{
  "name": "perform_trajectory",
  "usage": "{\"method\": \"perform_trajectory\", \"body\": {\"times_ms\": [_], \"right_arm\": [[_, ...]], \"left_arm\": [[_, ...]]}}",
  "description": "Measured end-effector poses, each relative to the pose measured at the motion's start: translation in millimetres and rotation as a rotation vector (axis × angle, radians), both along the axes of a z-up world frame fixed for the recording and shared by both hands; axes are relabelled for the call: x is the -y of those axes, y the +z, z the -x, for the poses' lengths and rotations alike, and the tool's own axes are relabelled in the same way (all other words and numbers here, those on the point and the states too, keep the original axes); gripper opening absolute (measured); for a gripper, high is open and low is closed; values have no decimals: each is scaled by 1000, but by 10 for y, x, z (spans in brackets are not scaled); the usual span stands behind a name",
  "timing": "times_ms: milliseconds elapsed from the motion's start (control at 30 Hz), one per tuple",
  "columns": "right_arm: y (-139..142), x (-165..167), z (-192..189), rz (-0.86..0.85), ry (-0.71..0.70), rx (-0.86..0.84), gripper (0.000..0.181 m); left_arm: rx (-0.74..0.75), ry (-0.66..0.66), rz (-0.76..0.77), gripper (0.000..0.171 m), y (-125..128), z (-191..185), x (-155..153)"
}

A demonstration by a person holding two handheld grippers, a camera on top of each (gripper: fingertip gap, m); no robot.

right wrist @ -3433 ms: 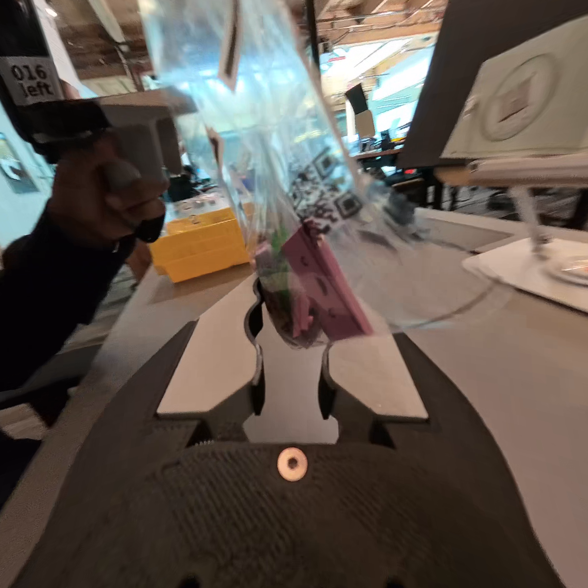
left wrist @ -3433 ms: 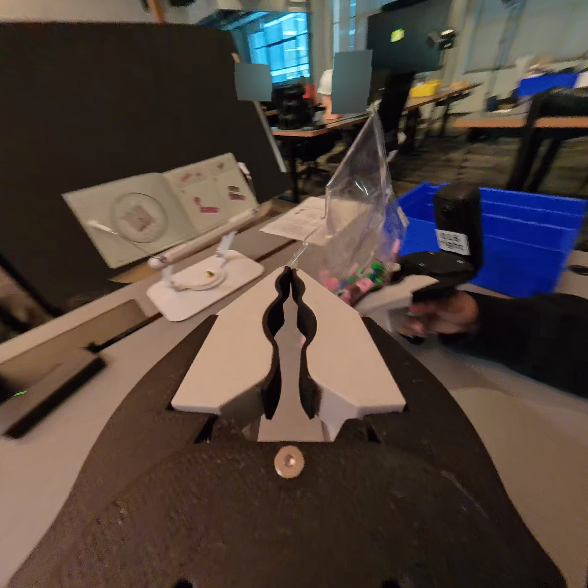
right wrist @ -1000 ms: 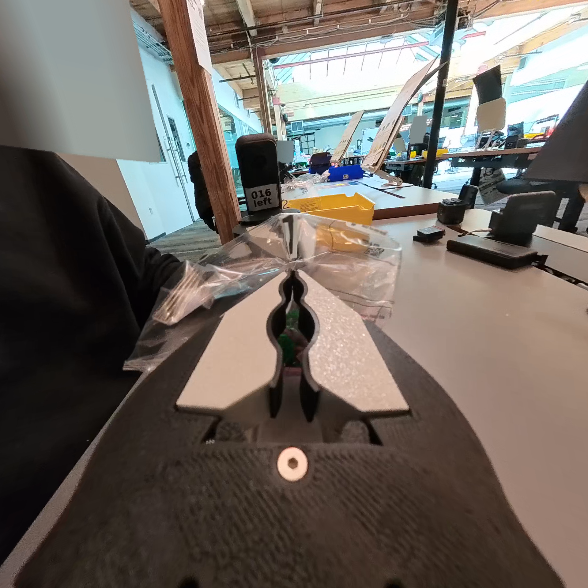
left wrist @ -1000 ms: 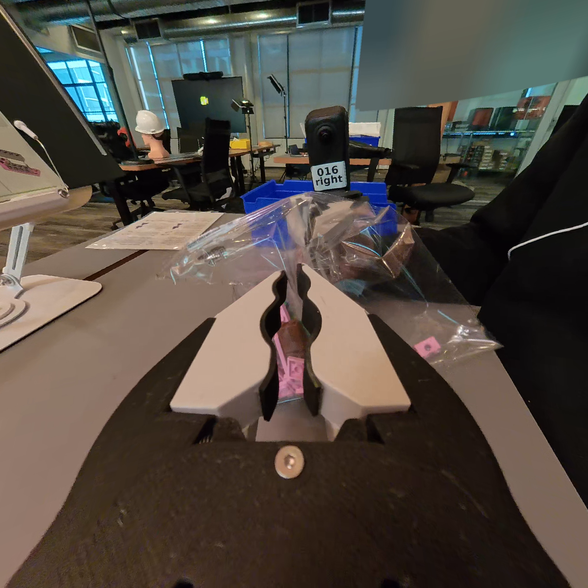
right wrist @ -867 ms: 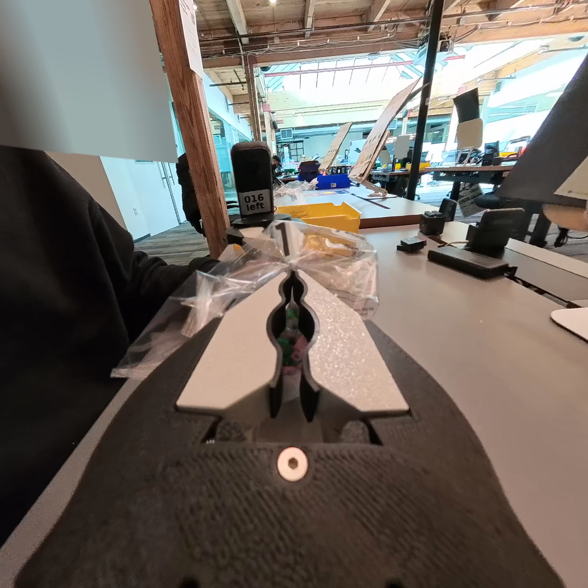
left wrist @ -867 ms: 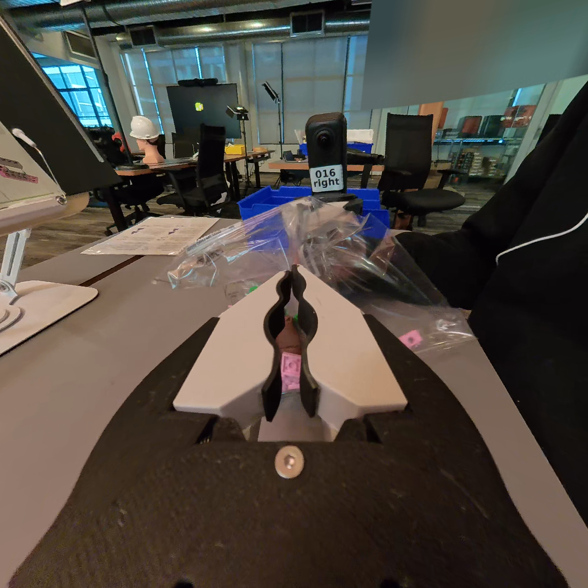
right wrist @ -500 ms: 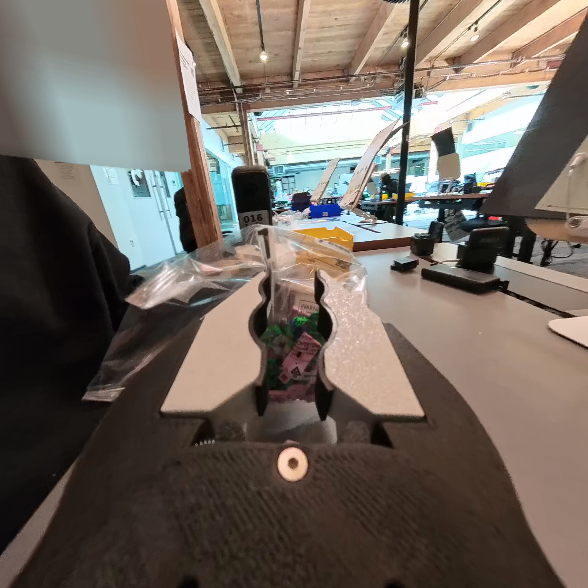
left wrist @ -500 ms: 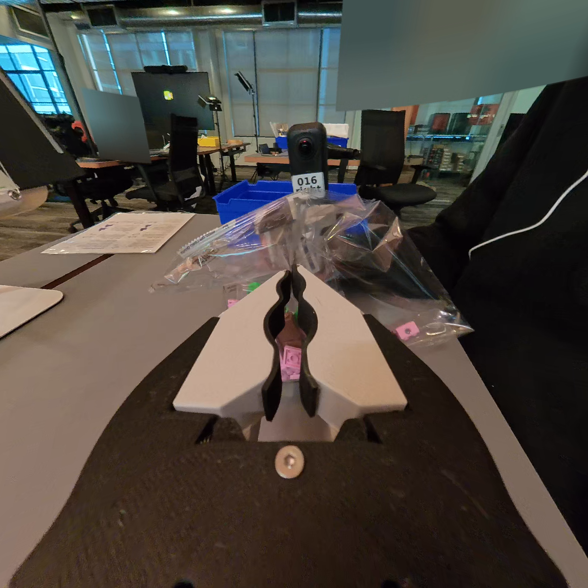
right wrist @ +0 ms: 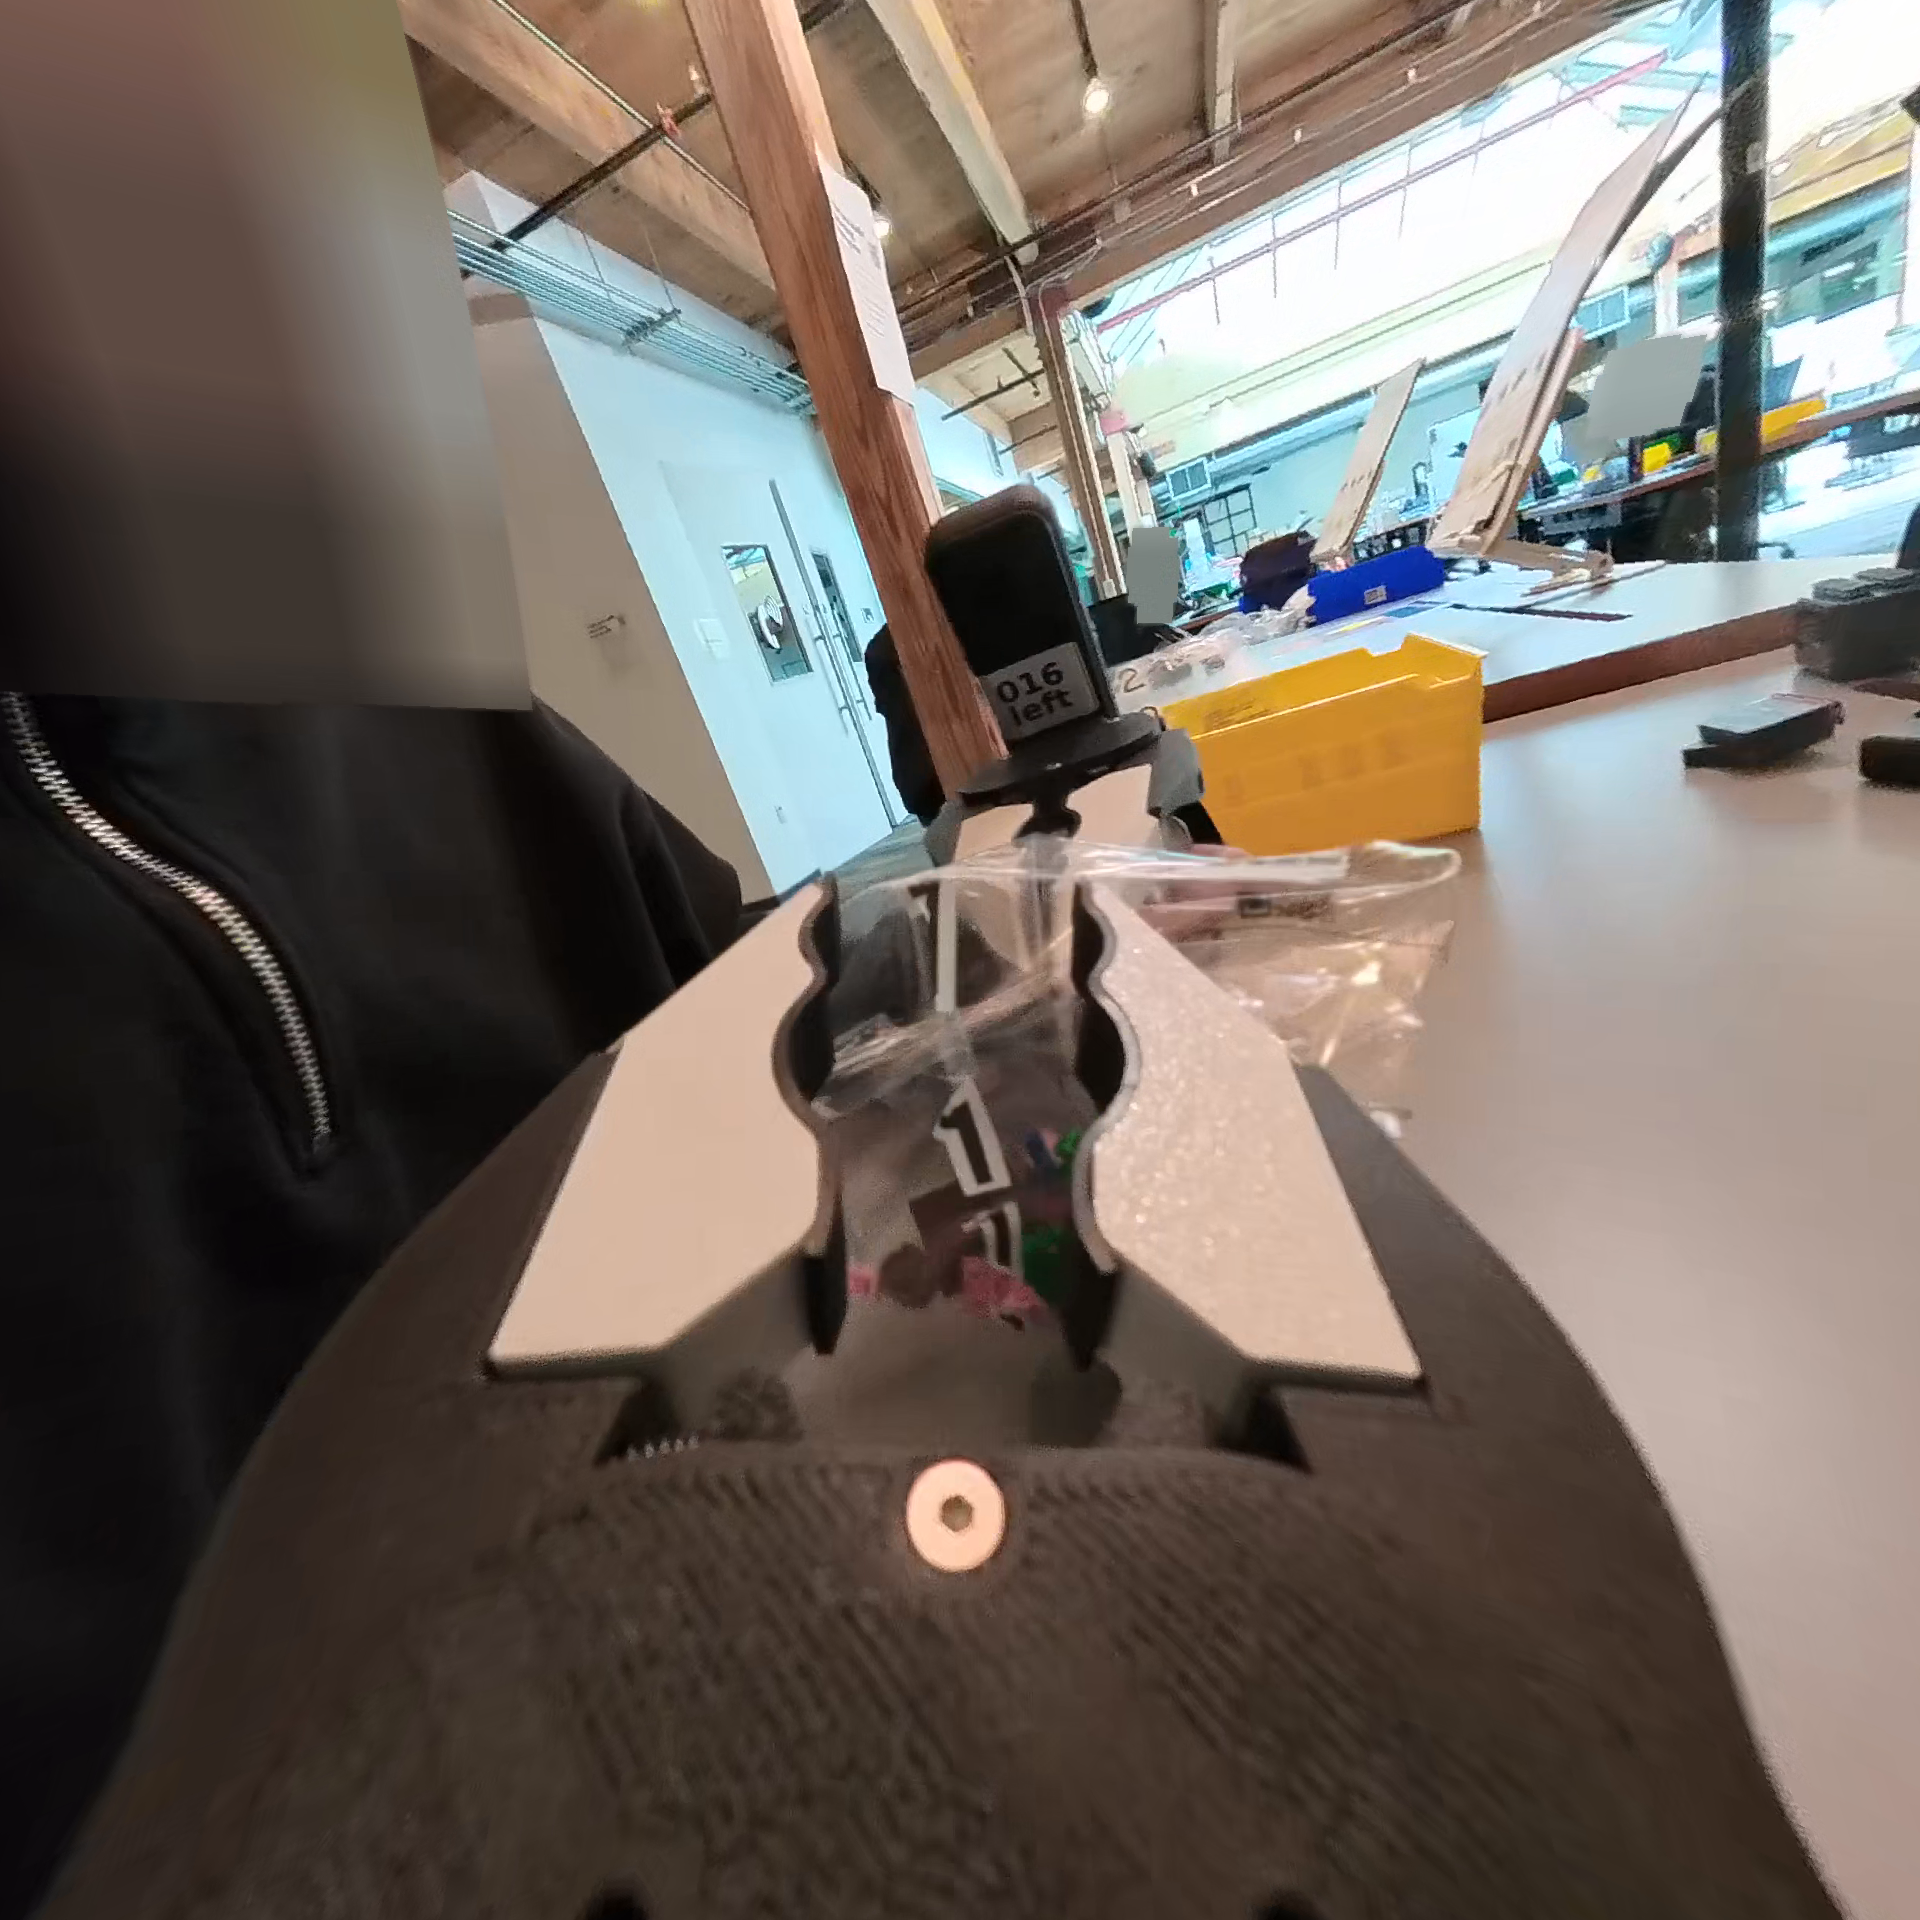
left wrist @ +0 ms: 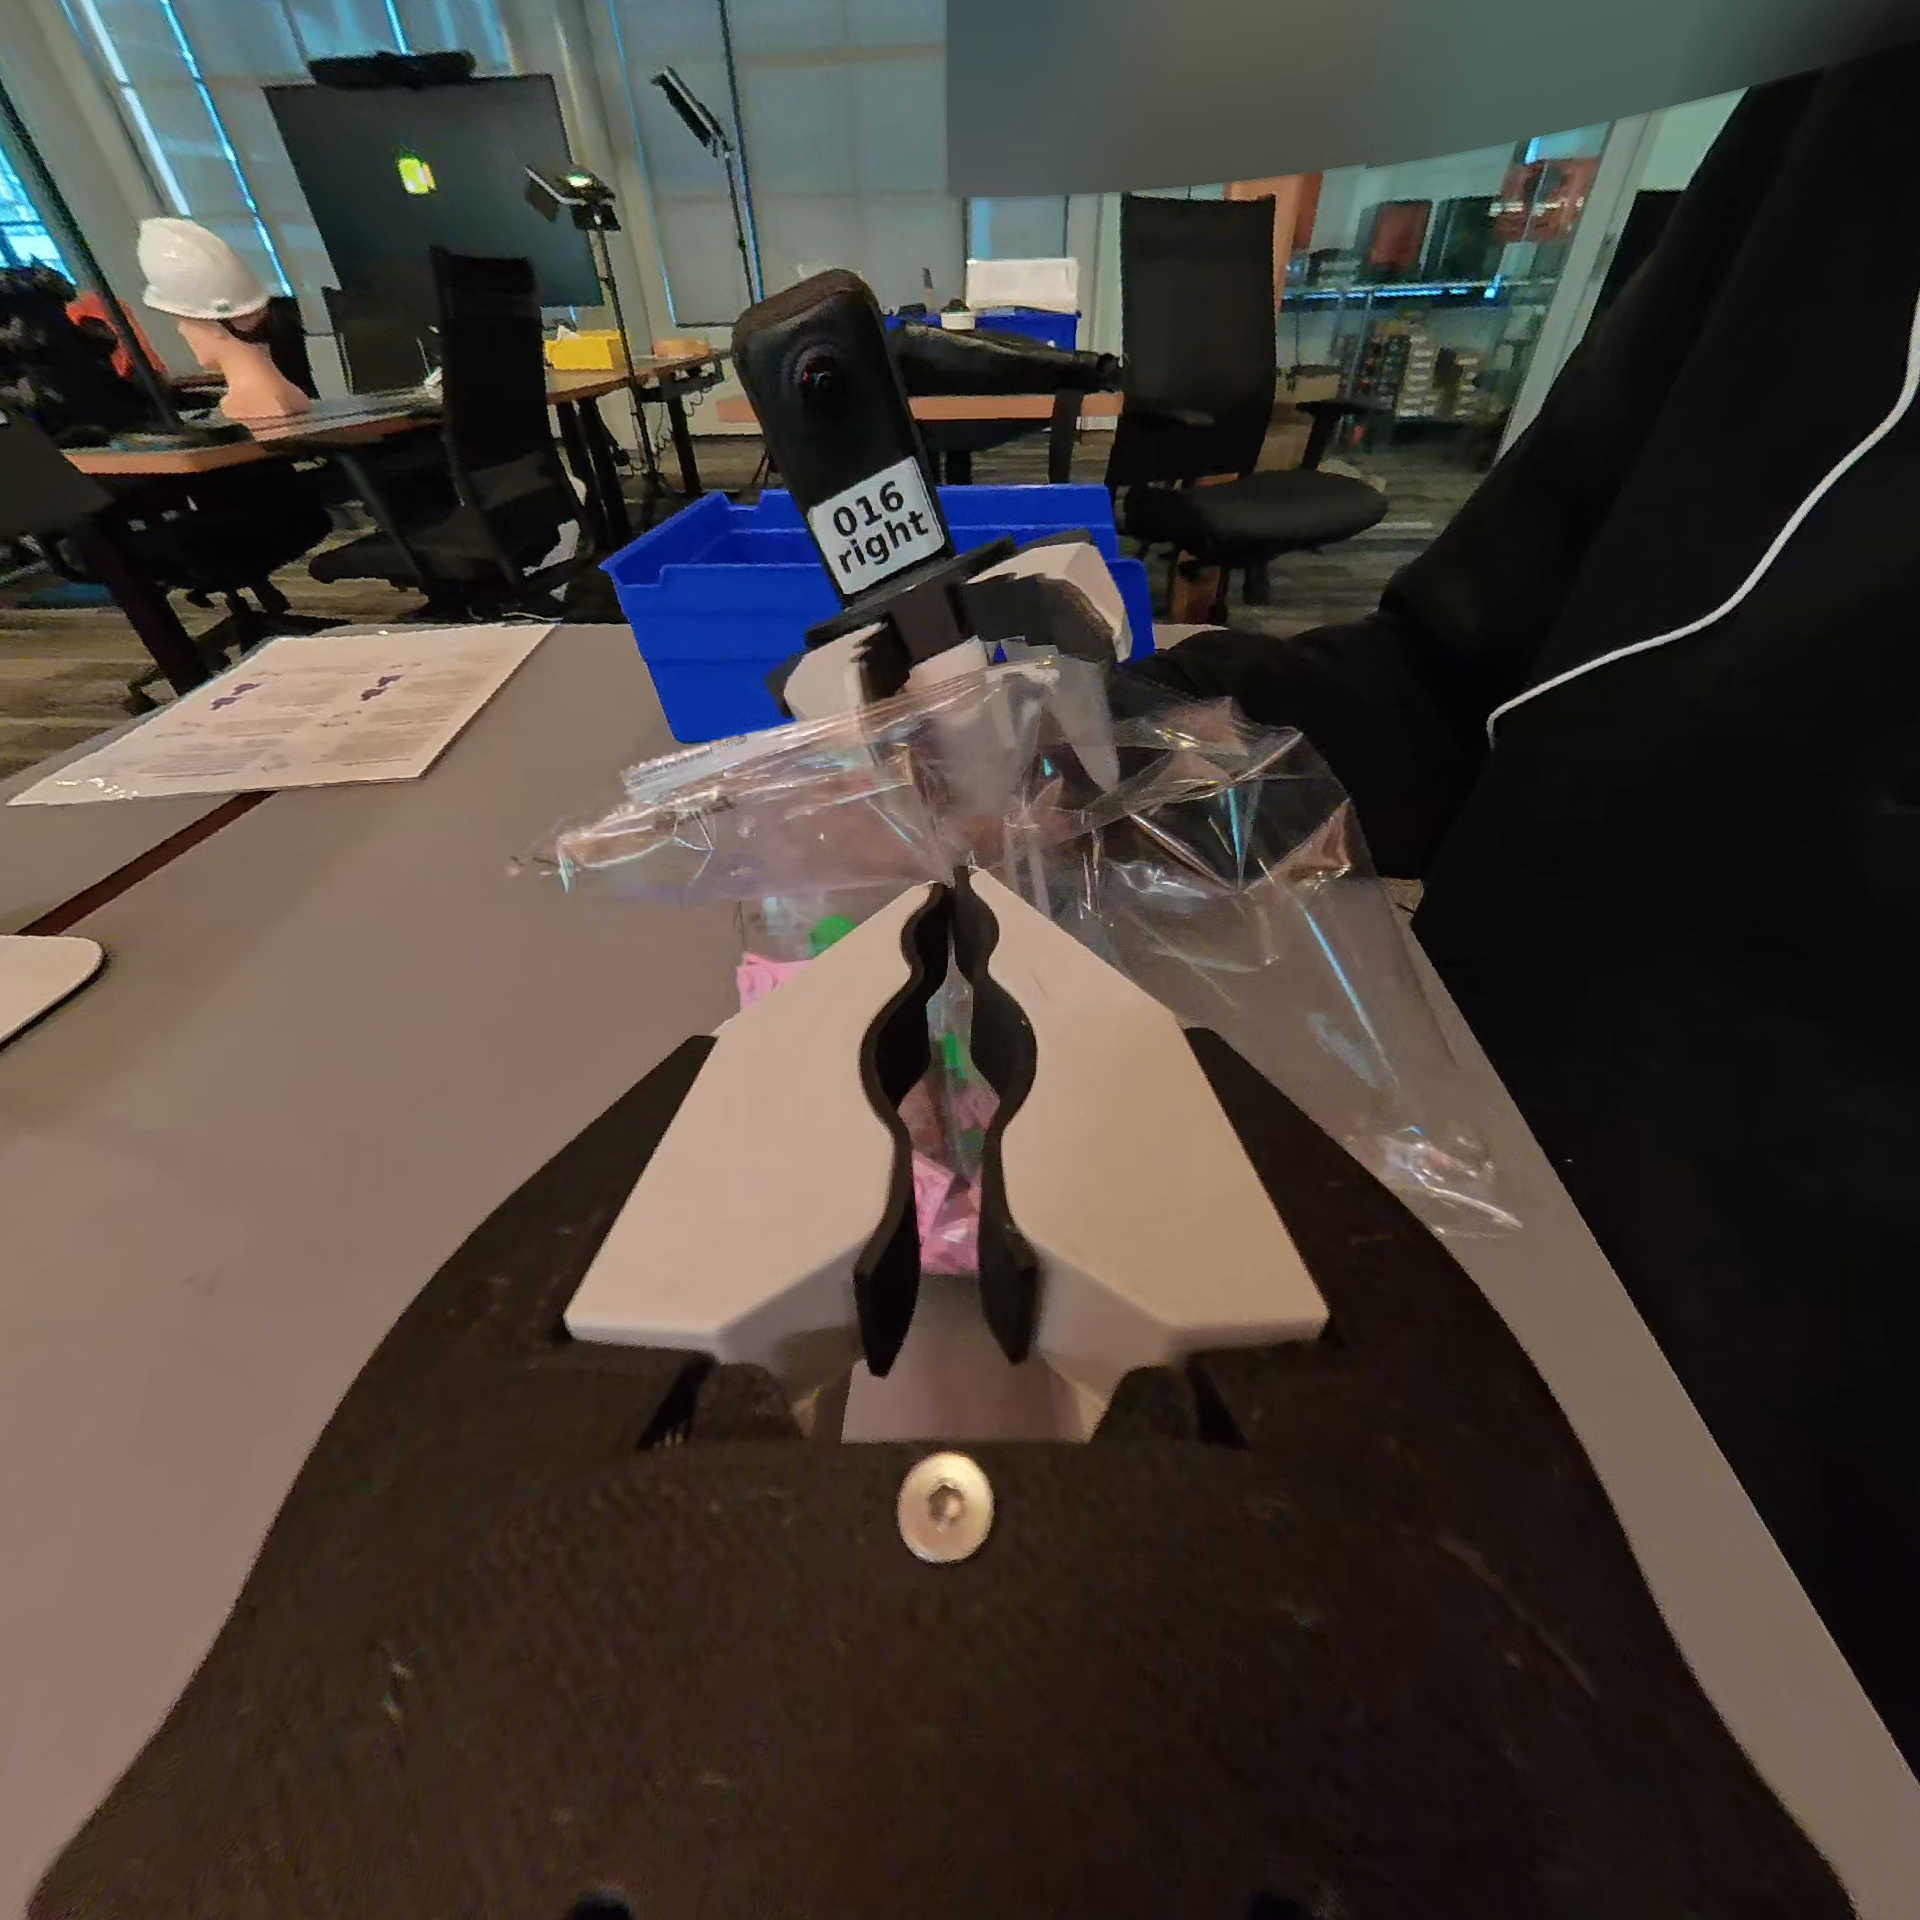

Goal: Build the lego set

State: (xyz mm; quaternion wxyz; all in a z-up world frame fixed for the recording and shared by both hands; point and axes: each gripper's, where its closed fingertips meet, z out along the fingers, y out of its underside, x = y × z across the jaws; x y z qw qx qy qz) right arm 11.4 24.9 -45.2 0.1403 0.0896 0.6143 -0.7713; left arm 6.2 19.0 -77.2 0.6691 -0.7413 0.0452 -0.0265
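A clear plastic bag (left wrist: 1195, 883) of pink and green lego pieces (left wrist: 945, 1174) hangs between the two grippers, just above the grey table (left wrist: 364, 1039). My left gripper (left wrist: 961, 883) is shut on the bag's film at its tips. In the right wrist view, my right gripper (right wrist: 956, 914) is open, with the bag (right wrist: 1299, 935) and its pieces (right wrist: 1039, 1247) loose between the jaws. The two grippers face each other. The right one shows across the bag in the left wrist view (left wrist: 966, 665), and the left one in the right wrist view (right wrist: 1049, 842).
A blue bin (left wrist: 727, 613) stands behind the right gripper and a printed sheet (left wrist: 301, 707) lies at the far left. A yellow bin (right wrist: 1340, 748) and small black devices (right wrist: 1766, 727) sit on the table. A person in a black jacket (right wrist: 312, 1039) is close by. My left and right fingertips are right by each other.
My right gripper was shut on the bag a second ago; it has let go and opened wide. My left gripper stays shut on the bag, which now hangs more upright.
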Motion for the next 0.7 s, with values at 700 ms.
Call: {"method": "perform_trajectory", "body": {"times_ms": [700], "right_arm": [[-103, 41, 78, -108, -50, -61, 0]], "left_arm": [[15, 55, -27, 0, 56, 124, 54]]}}
